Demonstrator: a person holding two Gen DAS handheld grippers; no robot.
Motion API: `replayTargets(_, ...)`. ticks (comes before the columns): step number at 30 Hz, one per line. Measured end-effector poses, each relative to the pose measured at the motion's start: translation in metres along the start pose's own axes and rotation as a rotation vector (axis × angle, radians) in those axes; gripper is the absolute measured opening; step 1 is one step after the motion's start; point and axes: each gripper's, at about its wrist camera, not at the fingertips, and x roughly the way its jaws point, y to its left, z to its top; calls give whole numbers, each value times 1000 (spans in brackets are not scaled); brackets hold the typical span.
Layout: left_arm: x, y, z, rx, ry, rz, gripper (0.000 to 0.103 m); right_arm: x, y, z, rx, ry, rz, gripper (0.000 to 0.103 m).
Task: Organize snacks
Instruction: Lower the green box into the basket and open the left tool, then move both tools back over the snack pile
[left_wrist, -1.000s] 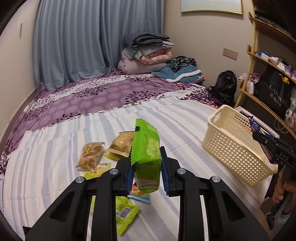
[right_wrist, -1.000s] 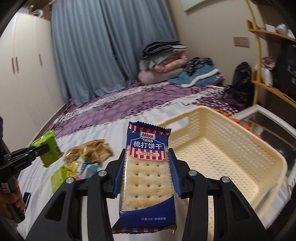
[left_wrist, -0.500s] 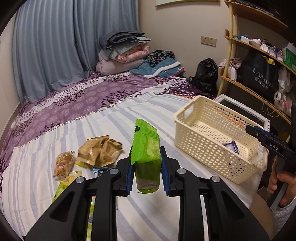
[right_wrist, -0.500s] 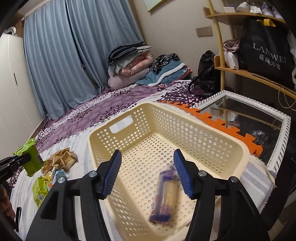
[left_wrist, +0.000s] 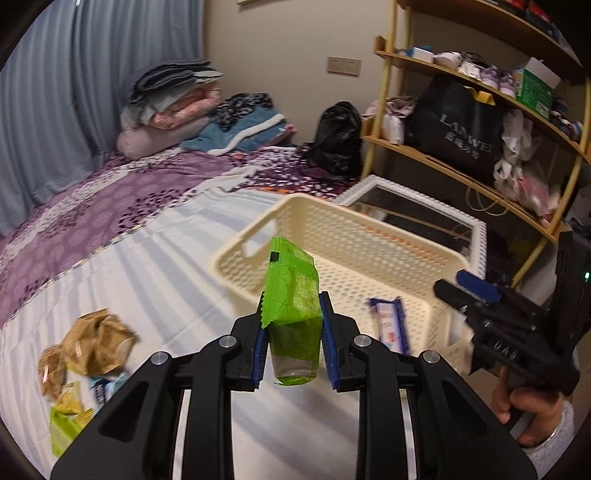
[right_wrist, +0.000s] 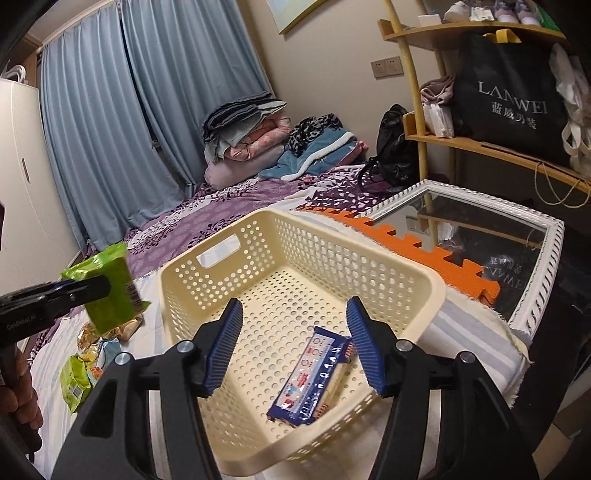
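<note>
1. Since a second ago the right tool (right_wrist: 293, 345) has let go of the blue cracker packet (right_wrist: 314, 376), and the left tool (left_wrist: 291, 334) has carried the green packet (left_wrist: 291, 295) toward the basket (left_wrist: 354, 229).
2. Left on the bed (left_wrist: 166, 266): a heap of loose snacks (left_wrist: 81, 354) near its lower-left edge.
3. The left tool clamps the green packet upright, long axis vertical, just before the basket's near rim.
4. The right tool stands wide and empty above the blue packet, which lies flat in the basket, pointing diagonally.

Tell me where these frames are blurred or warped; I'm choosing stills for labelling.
Left wrist view: the blue cracker packet in the cream basket and the brown snack wrappers are smeared by motion; the green packet is sharp. Right wrist view: mostly crisp, packet print readable. Both views: fisheye bends the shelf posts, with dark corners.
</note>
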Motion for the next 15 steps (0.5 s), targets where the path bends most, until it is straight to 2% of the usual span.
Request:
replayTargets(6,30,-42,13,36,15,-107,26,-7,-14,-2,28,-7,-22,59)
replayTargets(7,36,-47,15,34,21,-123,31,-8,-17,-2,33,-9,-28,59)
replayTargets(8,40,-51,15,30,27,-143,40,-8,-19,-3,38,-10,-31,59)
replayTargets(9,42,-54,16,24,32,-155,74,-9,-22,-3,43,-10,-35,59)
replayTargets(10,43,-55,16,14,25,-148,98,-10,-23,-3,47,-10,-39,59)
replayTargets(12,42,-56,14,19,4,-122,98,-10,-26,-4,54,-12,-41,59)
replayTargets(15,41,-49,11,22,21,-78,98,-11,-26,-3,62,-16,-35,59)
